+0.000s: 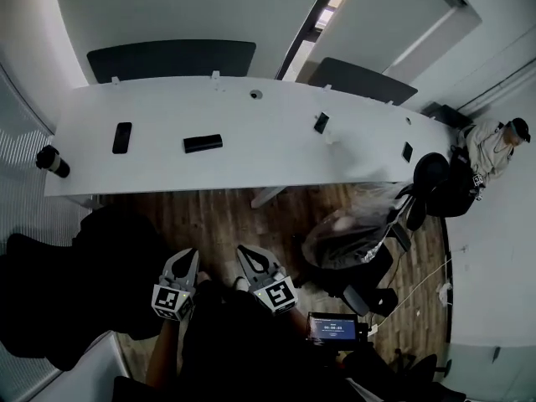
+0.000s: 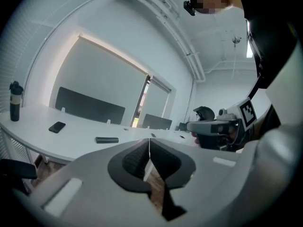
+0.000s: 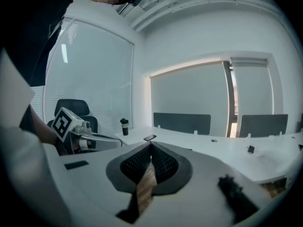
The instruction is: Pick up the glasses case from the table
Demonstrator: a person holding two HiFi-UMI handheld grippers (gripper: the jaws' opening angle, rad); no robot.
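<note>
Head view: glasses case (image 1: 203,143) lies on table (image 1: 276,153), screen (image 1: 333,328) digits unreadable.

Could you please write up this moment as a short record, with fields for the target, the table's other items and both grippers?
target: black oblong glasses case, flat on the long white table, untouched
other items: flat black phone; dark cylindrical bottle standing at the table's left end
left gripper: shut, empty, short of the table
right gripper: shut, empty, short of the table
</note>
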